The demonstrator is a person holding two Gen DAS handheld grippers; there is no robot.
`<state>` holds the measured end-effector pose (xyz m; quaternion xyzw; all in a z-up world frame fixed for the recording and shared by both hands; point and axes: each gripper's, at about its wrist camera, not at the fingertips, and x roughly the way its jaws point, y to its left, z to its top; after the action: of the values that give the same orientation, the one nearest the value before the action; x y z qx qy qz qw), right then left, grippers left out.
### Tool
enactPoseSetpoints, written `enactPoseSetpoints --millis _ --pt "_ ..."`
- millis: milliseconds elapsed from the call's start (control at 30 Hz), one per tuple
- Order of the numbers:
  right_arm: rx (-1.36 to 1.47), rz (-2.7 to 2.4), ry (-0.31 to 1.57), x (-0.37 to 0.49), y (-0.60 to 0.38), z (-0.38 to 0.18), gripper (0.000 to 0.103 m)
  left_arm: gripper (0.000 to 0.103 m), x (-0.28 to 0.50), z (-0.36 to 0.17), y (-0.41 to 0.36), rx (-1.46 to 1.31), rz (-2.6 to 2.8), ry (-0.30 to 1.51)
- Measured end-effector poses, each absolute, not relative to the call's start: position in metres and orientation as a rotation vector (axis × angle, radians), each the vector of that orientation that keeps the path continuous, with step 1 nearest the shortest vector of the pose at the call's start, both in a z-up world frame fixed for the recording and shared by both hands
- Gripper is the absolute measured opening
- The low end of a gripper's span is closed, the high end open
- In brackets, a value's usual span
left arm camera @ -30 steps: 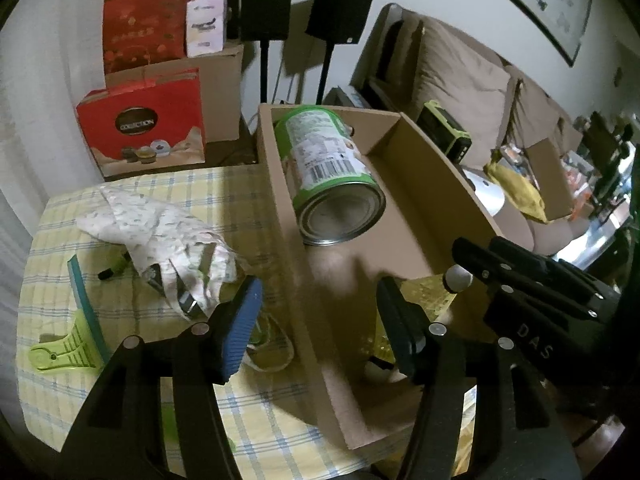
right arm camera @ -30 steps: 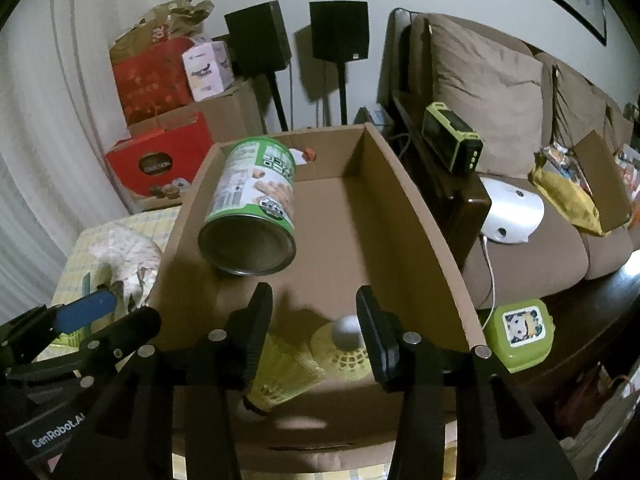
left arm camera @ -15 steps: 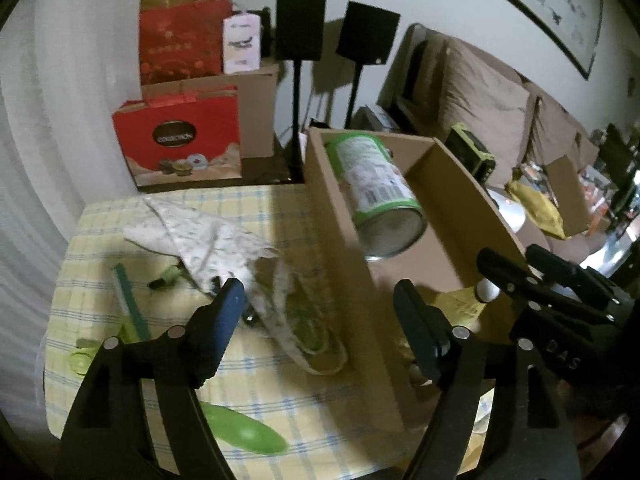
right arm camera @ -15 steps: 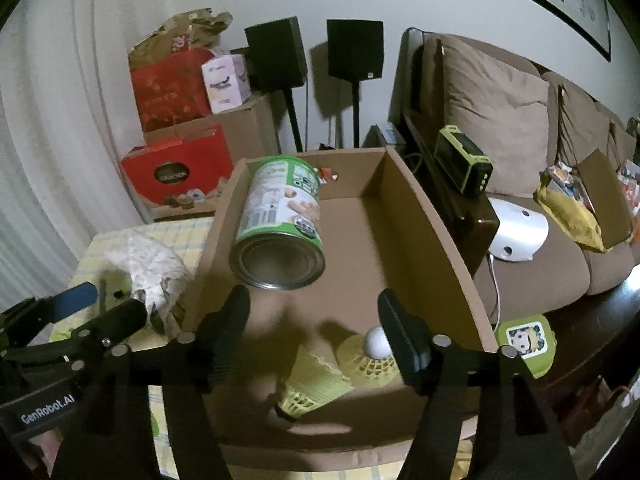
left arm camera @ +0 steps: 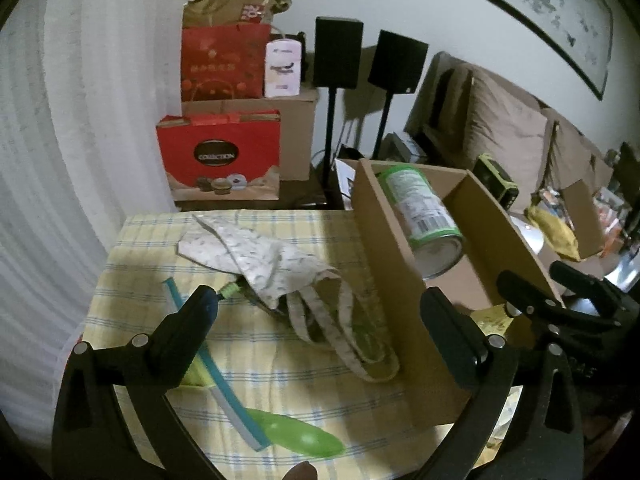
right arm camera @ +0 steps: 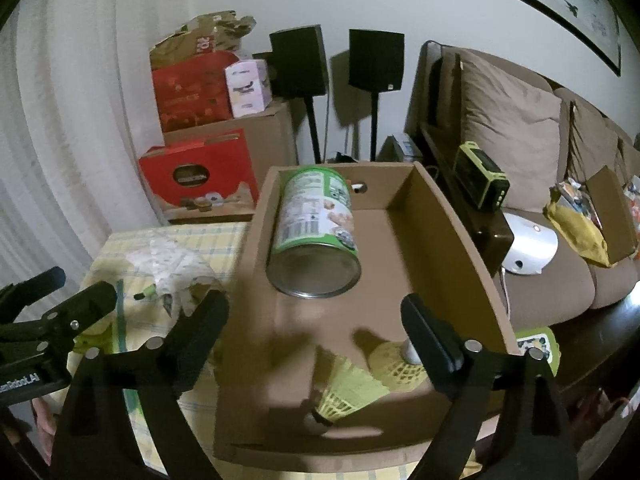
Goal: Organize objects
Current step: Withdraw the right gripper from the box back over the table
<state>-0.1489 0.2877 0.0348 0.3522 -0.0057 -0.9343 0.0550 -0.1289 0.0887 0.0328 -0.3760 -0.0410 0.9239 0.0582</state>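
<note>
Left gripper [left arm camera: 318, 312] fingers spread wide, nothing between them, hovering above the checked tablecloth [left arm camera: 256, 364]. Under it lie a patterned cloth bag [left arm camera: 272, 264], its straps trailing toward the box wall, a teal strip [left arm camera: 212, 364], and a green spoon [left arm camera: 296, 436] near the table's front edge.

Right gripper [right arm camera: 316, 320] fingers also wide apart, empty, held over the near end of the cardboard box [right arm camera: 460, 240]. Box sits on the table's right side, its left wall just beside the bag straps.

Inside the box: green-labelled can [right arm camera: 316, 232] on its side against the left wall, two yellow shuttlecocks [right arm camera: 360, 384] at the near end, touching each other. Bare floor between can and right wall. Sofa [right arm camera: 540, 264] close beside the box's right wall.
</note>
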Motion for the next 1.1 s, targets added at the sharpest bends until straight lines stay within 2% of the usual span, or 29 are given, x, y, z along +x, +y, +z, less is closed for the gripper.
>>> enactPoseSetpoints --millis 33,67,1100 --pt "1.063 -2.840 -0.005 -0.148 0.284 0.036 0.101 0.101 -0.129 0.032 0.085 -1.142 2.803 -0.129" --pt "1.056 -2.841 0.001 -0.148 0.282 0.037 0.103 0.101 -0.129 0.033 0.082 -1.144 2.806 -0.133" --pt "1.009 -2.756 0.095 -0.148 0.182 0.043 0.102 0.101 -0.119 0.032 -0.026 -1.178 2.897 -0.219"
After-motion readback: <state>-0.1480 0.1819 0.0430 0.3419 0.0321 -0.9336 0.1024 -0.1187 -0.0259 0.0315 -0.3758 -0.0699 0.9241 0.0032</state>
